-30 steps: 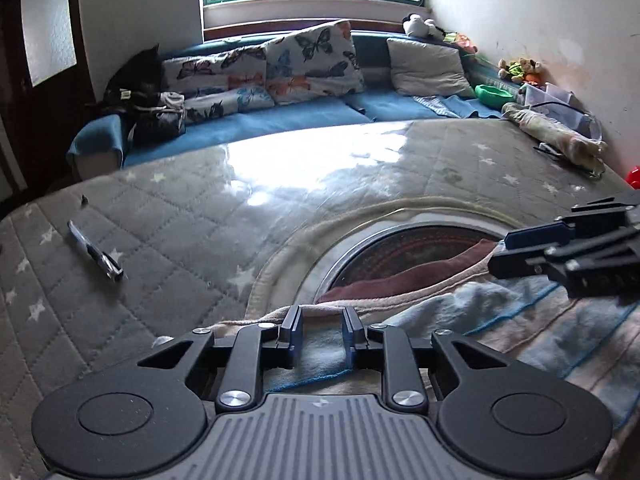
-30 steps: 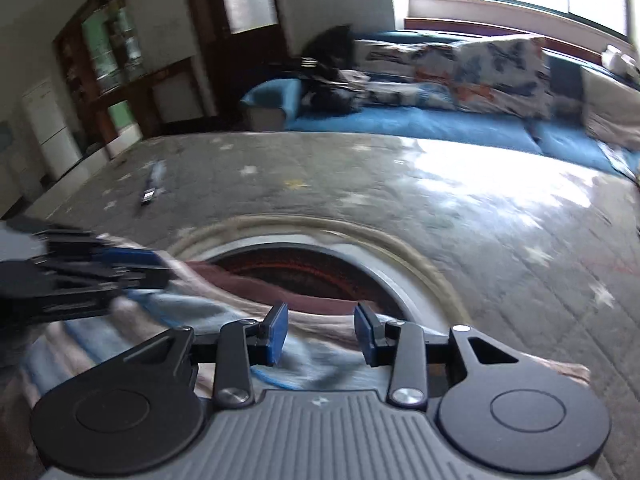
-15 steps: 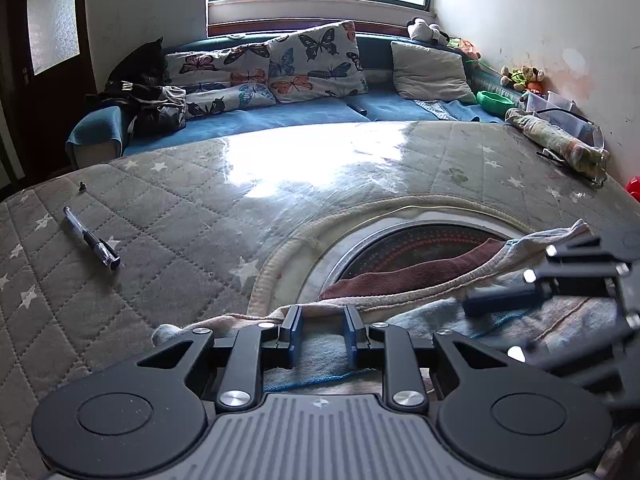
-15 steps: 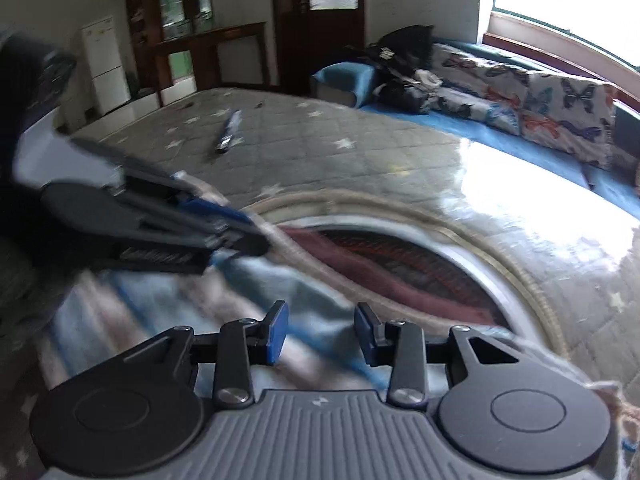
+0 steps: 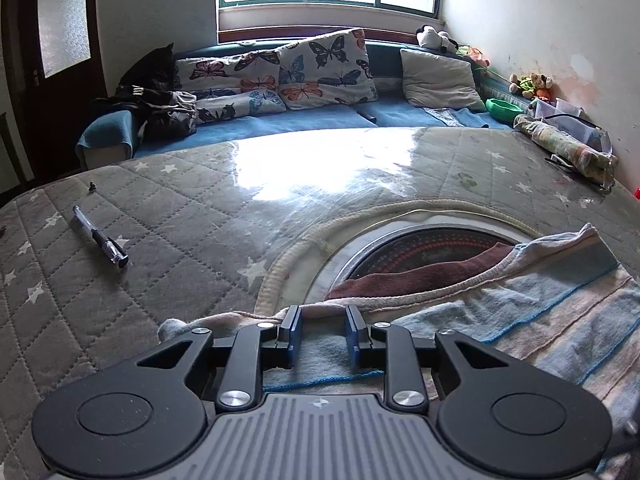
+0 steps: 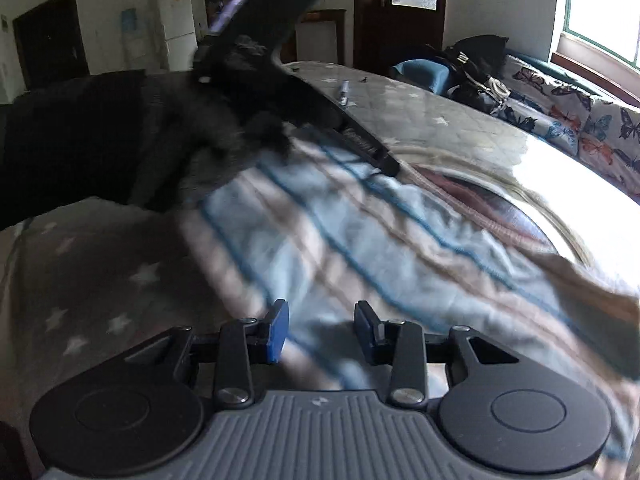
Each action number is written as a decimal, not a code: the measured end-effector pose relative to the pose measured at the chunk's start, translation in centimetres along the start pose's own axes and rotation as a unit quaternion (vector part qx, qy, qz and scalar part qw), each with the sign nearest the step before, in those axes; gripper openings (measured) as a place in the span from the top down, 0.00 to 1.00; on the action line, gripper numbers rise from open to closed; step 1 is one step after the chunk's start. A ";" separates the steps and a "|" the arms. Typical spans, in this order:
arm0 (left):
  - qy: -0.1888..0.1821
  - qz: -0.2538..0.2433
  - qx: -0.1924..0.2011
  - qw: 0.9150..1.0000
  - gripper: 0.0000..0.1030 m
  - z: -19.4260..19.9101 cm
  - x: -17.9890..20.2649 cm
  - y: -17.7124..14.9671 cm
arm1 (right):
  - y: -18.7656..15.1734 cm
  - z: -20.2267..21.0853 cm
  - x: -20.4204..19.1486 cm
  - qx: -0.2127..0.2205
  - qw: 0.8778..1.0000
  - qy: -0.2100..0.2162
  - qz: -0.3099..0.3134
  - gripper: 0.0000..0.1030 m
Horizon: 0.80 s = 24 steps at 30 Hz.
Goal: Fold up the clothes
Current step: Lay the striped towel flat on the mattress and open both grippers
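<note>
striped garment [image 5: 520,320] apparently beneath left gripper [image 5: 320,332]

Quilted star-print table cover [image 5: 168,248] bears a pen [image 5: 100,242]; striped garment [image 5: 540,320].

We see a striped garment [image 5: 532,320], pale blue and beige bands with thin blue lines, lying spread and rumpled on the quilted, star-printed bed [image 5: 160,240]. Its cream ribbed neckline [image 5: 440,288] faces the far side, curving over a dark reddish-brown inner layer [image 5: 408,276] that shows in the opening. From the right wrist view the same garment [image 6: 360,240] stretches diagonally across the cover, creased, its stripes blurred, with the neck edge toward the window side. A corner peaks up at the far right in the left wrist view.
</note>
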<state>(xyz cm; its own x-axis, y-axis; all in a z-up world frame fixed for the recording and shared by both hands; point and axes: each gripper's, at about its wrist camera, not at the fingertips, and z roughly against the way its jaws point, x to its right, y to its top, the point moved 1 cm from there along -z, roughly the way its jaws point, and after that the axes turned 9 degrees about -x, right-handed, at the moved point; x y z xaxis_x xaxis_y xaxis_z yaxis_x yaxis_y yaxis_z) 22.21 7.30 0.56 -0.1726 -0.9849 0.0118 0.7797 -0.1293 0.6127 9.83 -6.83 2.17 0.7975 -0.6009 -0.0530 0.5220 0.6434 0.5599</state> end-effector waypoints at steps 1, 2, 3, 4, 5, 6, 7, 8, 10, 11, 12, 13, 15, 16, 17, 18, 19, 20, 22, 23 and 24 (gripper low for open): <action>0.003 -0.001 0.001 1.000 0.74 0.1 0.1 -0.1 | -0.4 0.4 -0.1 0.001 1.000 0.005 -0.003 0.64; 0.008 0.000 0.003 1.000 0.74 0.3 0.1 -0.2 | -0.8 0.8 -0.2 0.002 1.000 0.009 -0.006 0.64; 0.013 0.000 0.005 1.000 0.74 0.4 0.1 -0.3 | -1.2 1.1 -0.3 0.003 1.000 0.014 -0.010 0.64; 0.018 0.001 0.007 1.000 0.73 0.7 0.2 -0.4 | -1.6 1.6 -0.2 0.009 1.000 0.015 -0.015 0.64; 0.023 0.003 0.012 1.000 0.73 1.1 0.2 -0.7 | -1.9 2.1 0.1 0.016 1.000 0.014 -0.023 0.64; 0.026 0.004 0.018 0.999 0.73 1.6 0.3 -1.0 | -2.2 2.5 0.4 0.022 0.999 0.011 -0.033 0.64; 0.026 0.000 0.023 0.999 0.73 2.1 0.4 -1.4 | -2.4 2.9 0.7 0.026 0.999 0.007 -0.042 0.64; 0.026 -0.005 0.027 0.999 0.73 2.6 0.6 -1.9 | -2.8 3.3 1.2 0.032 0.998 -0.003 -0.052 0.64; 0.033 -0.027 0.036 0.998 0.73 3.5 1.1 -3.0 | -3.6 4.1 2.5 0.038 0.996 -0.024 -0.075 0.64; 0.038 -0.038 0.039 0.998 0.72 3.8 1.4 -3.6 | -4.0 4.5 3.2 0.041 0.995 -0.035 -0.089 0.64; 0.044 -0.048 0.042 0.997 0.72 4.2 1.5 -4.3 | -4.4 4.9 3.9 0.044 0.993 -0.046 -0.104 0.64; 0.049 -0.057 0.045 0.996 0.72 4.6 1.7 -4.9 | -4.9 5.2 4.7 0.046 0.990 -0.057 -0.118 0.64; 0.053 -0.063 0.047 0.996 0.72 5.1 1.7 -6.1 | -6.0 5.9 6.2 0.051 0.985 -0.078 -0.146 0.64; 0.054 -0.064 0.048 0.995 0.72 5.3 1.7 -6.7 | -6.5 6.2 6.8 0.052 0.982 -0.086 -0.157 0.64; 0.056 -0.066 0.050 0.995 0.72 5.5 1.7 -7.3 | -7.0 6.5 7.3 0.052 0.980 -0.093 -0.167 0.64; 0.058 -0.069 0.052 0.995 0.72 5.6 1.7 -7.8 | -7.4 6.7 7.7 0.051 0.979 -0.099 -0.173 0.64; 0.060 -0.071 0.054 0.994 0.72 5.8 1.7 -8.3 | -7.9 6.8 8.2 0.047 0.976 -0.110 -0.181 0.64; 0.059 -0.071 0.056 0.994 0.72 6.0 1.6 -8.6 | -8.5 6.8 8.6 0.042 0.974 -0.117 -0.189 0.64; 0.052 -0.065 0.055 0.995 0.72 6.3 1.5 -9.0 | -9.4 6.9 9.3 0.039 0.972 -0.119 -0.198 0.64; 0.050 -0.064 0.054 0.995 0.72 6.4 1.6 -9.1 | -9.7 6.9 9.4 0.041 0.972 -0.120 -0.198 0.65; 0.049 -0.063 0.053 0.995 0.72 6.5 1.7 -9.3 | -9.8 7.0 9.5 0.040 0.972 -0.122 -0.197 0.65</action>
<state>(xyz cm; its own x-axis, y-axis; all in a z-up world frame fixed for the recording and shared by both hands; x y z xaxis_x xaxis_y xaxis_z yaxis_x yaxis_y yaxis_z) 10.77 7.56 0.07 -0.2017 -0.9688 -0.1438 0.6867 -0.2446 0.6845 10.20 -22.18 1.96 0.4398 -0.8942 -0.0832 0.7389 0.3076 0.5996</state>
